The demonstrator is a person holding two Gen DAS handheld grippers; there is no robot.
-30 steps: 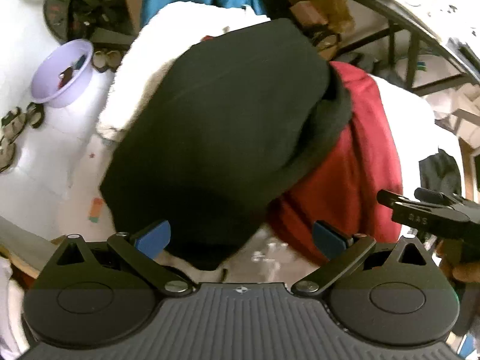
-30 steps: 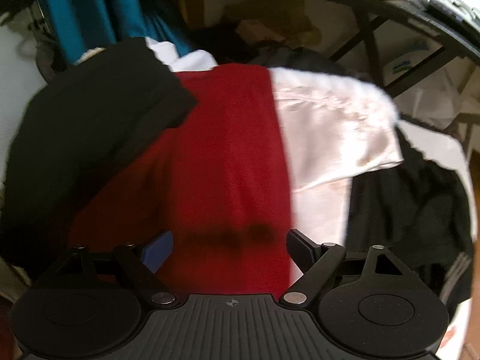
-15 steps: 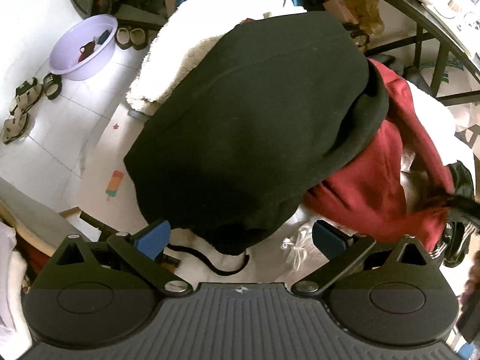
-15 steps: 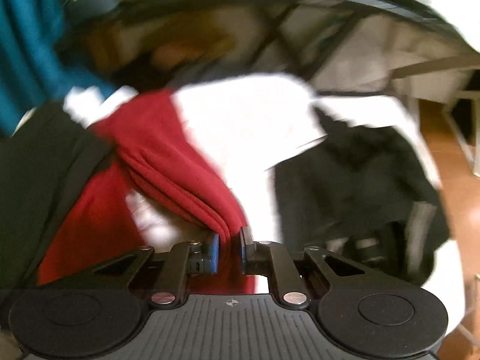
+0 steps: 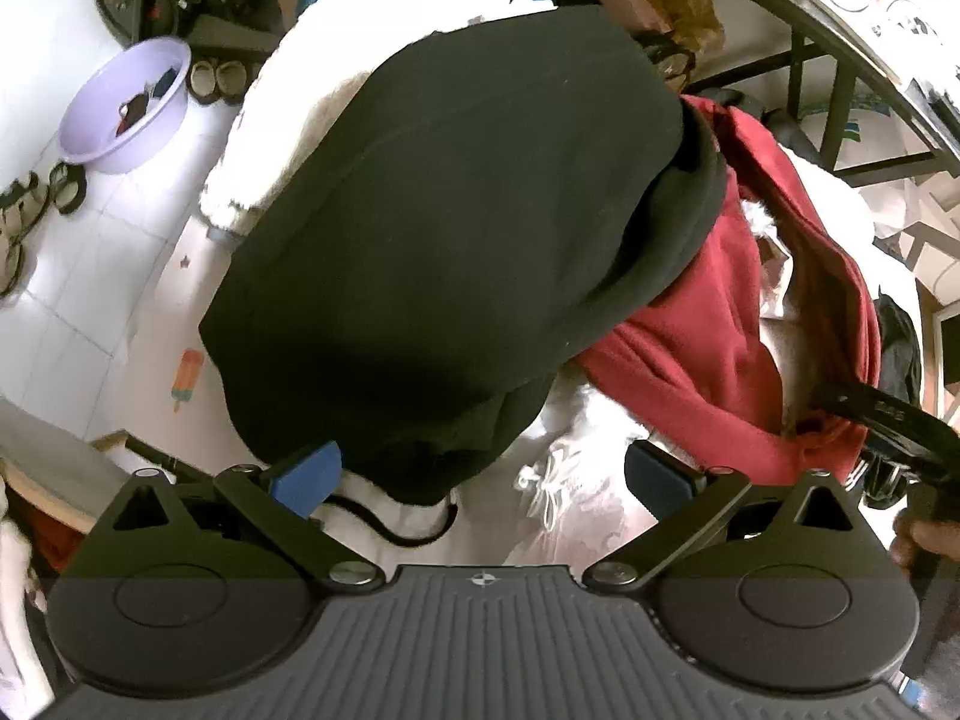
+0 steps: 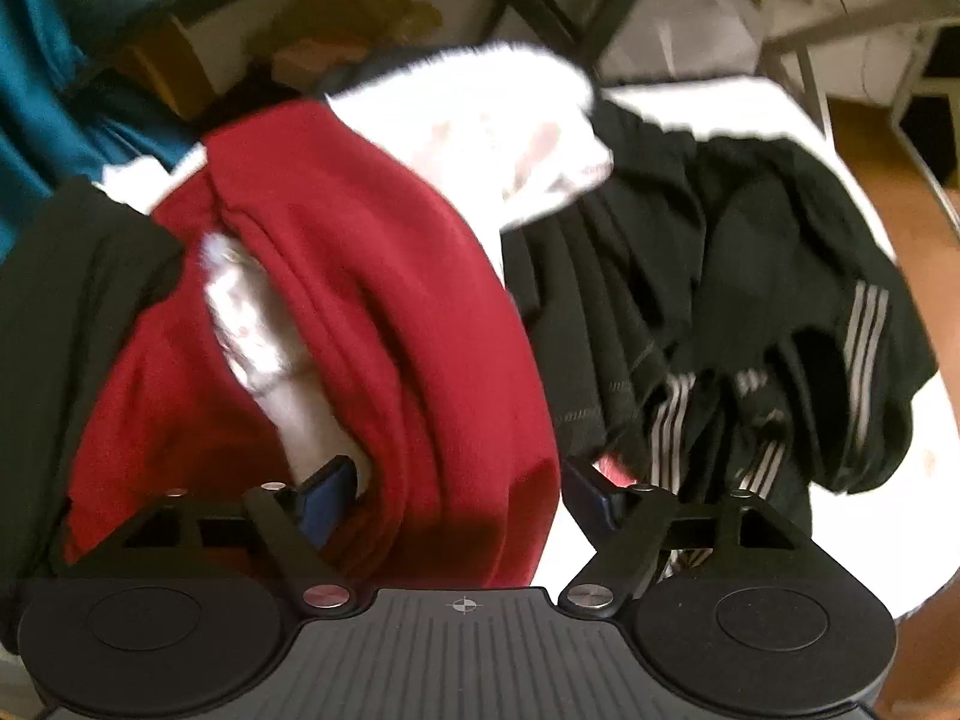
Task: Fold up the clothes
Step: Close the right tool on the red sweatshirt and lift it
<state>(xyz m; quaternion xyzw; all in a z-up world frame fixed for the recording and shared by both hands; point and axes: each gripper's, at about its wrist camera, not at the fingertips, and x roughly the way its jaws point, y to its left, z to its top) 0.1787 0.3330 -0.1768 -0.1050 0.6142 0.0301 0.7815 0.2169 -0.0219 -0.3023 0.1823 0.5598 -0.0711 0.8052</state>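
1. While the left gripper [image 5: 480,474] hangs with its jaws wide apart and empty, the black garment [image 5: 456,228] lies toward 12 o'clock of it.
2. The right gripper [image 6: 459,495] has its jaws apart around the bunched red garment [image 6: 384,312].
3. The striped black clothes [image 6: 750,312] lie at 2 o'clock.

Over on the white tiled floor [image 5: 72,300] sits a lilac plastic basin [image 5: 123,105] with a few small things inside, pairs of sandals [image 5: 36,210] near it and more shoes [image 5: 216,77] just beside its rim; a black metal frame [image 5: 840,90] stands behind, an ice-lolly sticker [image 5: 185,377] lies close by
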